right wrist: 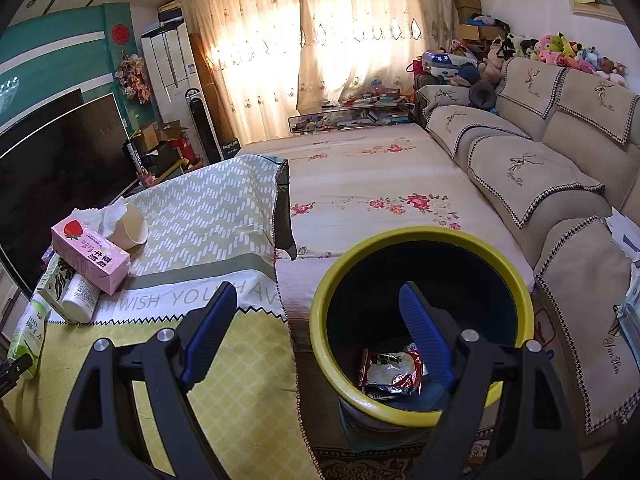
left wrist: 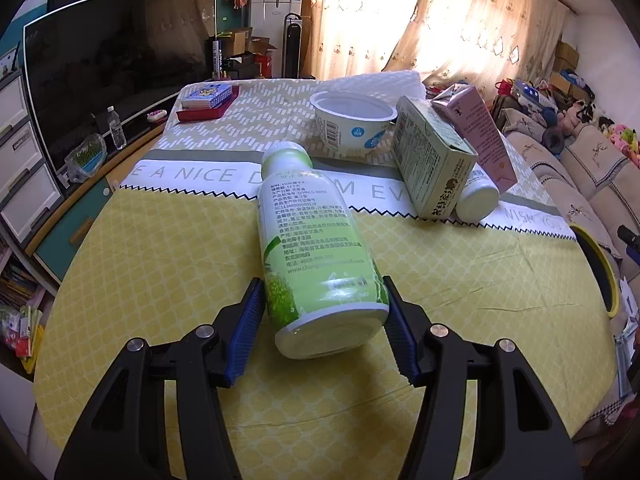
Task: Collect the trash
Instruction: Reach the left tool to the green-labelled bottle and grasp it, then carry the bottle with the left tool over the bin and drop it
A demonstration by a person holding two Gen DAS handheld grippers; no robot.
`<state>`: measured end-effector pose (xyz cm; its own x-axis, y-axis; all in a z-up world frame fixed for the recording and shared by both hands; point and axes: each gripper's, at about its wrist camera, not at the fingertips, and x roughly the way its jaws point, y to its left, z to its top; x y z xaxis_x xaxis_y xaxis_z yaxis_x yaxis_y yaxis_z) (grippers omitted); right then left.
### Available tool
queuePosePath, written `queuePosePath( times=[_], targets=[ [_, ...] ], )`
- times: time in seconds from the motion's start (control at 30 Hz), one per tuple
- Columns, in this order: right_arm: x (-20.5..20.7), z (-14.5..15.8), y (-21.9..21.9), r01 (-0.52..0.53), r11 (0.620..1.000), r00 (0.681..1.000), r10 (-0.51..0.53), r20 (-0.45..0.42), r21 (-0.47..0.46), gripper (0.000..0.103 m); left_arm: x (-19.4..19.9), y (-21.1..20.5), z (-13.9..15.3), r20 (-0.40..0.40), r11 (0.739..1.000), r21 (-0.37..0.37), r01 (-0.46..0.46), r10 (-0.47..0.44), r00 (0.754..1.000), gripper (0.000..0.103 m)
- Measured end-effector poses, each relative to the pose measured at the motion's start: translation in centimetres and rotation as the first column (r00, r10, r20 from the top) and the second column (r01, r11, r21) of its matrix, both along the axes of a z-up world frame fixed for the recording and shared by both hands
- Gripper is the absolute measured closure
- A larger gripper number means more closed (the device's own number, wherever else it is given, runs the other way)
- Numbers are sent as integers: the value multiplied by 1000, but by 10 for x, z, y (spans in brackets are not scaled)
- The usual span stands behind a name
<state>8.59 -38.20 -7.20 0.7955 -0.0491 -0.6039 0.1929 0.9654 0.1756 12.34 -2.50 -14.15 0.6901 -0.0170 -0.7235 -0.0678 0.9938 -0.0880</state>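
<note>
Left gripper (left wrist: 325,322): its blue pads sit on either side of the base of the green bottle (left wrist: 316,252); the right pad touches the bottle wall, the left one looks just against it, so it grasps the bottle, though how firmly is hard to judge.
Green bottle: lies on its side on the yellow cloth of the desk (left wrist: 160,264), cap pointing away; in the right wrist view only a cut-off part shows at the left edge (right wrist: 28,336).
Right gripper (right wrist: 316,334): released, fingers spread wide with nothing between them, held above the desk edge and the bin (right wrist: 424,412).
Bin: yellow rim, dark inside, standing on the floor just beside the desk; its lower body is mostly hidden by the rim and the gripper finger.
In the bin: a crumpled red and white wrapper (right wrist: 390,372), partly covered by the right finger; what lies under it cannot be made out.
Other trash: white cup (left wrist: 352,122), green carton (left wrist: 430,160) and pink carton (left wrist: 476,132) leaning together, and a small white bottle (left wrist: 476,196) half hidden behind the green carton.
Far corner: a red tray (left wrist: 206,110) holding a pack, print too small to read.
</note>
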Motion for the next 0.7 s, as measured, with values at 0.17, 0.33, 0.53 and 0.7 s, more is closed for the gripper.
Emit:
queuePosePath(
  times=[0.17,0.33,0.53,0.7],
  targets=[
    [0,2,1,-5,1000,1000,5,4,0,24,-3,2,5,26,1000,25,-6,6,1000,46],
    [-1,3,1,-5,1000,1000,5,8,2,24,-11,9,26,115,996,80,-37,27,993,49],
    [-1,5,1,-12,1000,1000,12,9,2,24,-27,18,60,267,987,143,-69,29,963,50],
    [-1,6,3,-16,1000,1000,16,12,2,24,-30,24,80,323,987,148,-67,16,946,51]
  ],
)
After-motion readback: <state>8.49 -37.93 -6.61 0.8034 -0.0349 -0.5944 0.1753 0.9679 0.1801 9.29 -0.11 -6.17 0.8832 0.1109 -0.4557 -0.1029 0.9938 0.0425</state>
